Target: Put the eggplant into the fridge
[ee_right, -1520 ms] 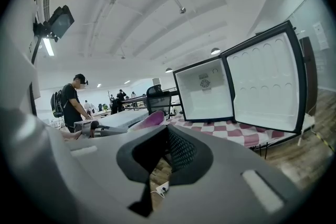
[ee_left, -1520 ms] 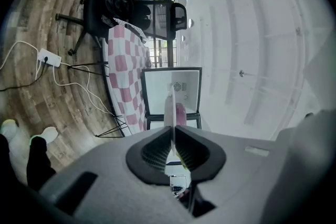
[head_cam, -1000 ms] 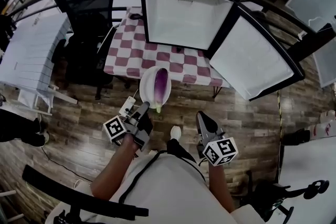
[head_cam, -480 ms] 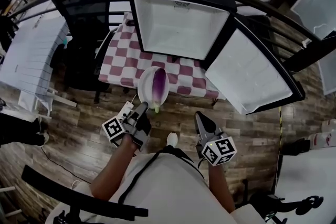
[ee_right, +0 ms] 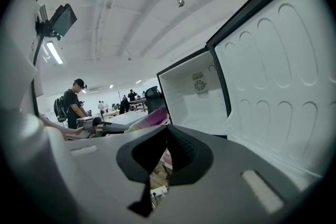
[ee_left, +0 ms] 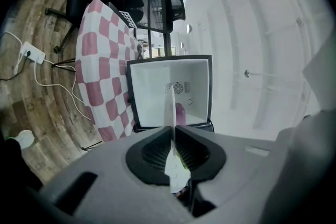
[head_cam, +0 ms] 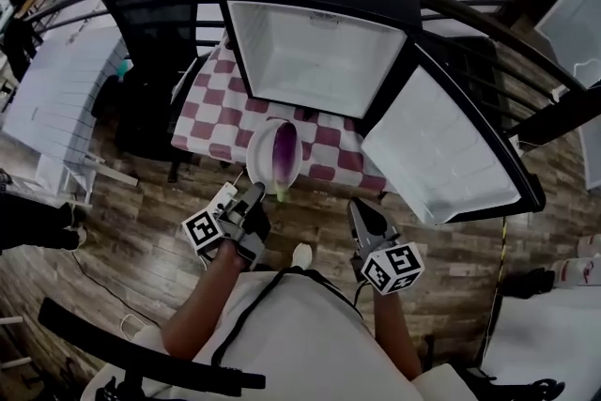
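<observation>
Steep look down from the head camera onto a wood-plank floor, with a person's white-clad torso and both forearms at 6 o'clock.

Left gripper [head_cam: 252, 195], just left of centre: jaws almost closed, clamped on the near rim of a white plate [head_cam: 260, 148] and holding it out at the table's near edge. In the left gripper view, only the thin white plate edge [ee_left: 170, 105] between the black pads [ee_left: 153, 152], pinched tight.

Eggplant [head_cam: 285, 153]: dark purple, lying lengthwise on the plate, green stem end toward 6 o'clock, rounded end toward 12 o'clock. In the left gripper view, eggplant [ee_left: 180, 113] glimpsed as a purple patch just beyond the plate edge. In the right gripper view, eggplant [ee_right: 152, 116] seen as a purple curve at 10 o'clock of the jaw tips.

Right gripper [head_cam: 362, 209], at 4 o'clock from the plate and well apart from it: jaws together at the tips, nothing between them, pointing toward the fridge.

Fridge [head_cam: 319, 61], at 12 o'clock from the plate: small, black outside, white inside, standing on a table under a red-and-white checked cloth [head_cam: 200, 113]. Door [head_cam: 439, 150] swung wide open toward 3 o'clock. Black office chair [head_cam: 150, 14] at 10 o'clock.
</observation>
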The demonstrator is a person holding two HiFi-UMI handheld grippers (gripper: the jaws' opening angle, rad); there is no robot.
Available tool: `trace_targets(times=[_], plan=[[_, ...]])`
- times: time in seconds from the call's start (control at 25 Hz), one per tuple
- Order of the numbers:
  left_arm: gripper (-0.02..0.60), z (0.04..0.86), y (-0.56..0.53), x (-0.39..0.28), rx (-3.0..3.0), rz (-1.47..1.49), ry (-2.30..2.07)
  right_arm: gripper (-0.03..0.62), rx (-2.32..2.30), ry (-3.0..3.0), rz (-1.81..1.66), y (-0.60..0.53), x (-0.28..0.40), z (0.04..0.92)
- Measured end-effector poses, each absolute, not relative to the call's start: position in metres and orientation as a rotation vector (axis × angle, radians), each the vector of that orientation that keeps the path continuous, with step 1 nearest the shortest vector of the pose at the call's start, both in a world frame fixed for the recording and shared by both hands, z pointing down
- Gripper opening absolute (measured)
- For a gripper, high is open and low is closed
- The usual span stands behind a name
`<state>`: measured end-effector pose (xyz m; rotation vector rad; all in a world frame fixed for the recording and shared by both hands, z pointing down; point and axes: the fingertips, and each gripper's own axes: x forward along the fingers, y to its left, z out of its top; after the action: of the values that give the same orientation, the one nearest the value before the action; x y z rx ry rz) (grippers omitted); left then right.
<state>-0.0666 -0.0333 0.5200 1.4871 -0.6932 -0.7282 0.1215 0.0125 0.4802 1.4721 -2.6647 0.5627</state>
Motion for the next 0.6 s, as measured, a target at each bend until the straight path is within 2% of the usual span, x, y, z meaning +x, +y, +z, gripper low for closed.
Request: trace_targets(times=[0.6], plan=[[0.031, 0.524, -0.033, -0.043, 1.484, -0.729, -0.724, 0.006, 1.448, -2.679, 0.612, 0.017, 0.149, 0.491]])
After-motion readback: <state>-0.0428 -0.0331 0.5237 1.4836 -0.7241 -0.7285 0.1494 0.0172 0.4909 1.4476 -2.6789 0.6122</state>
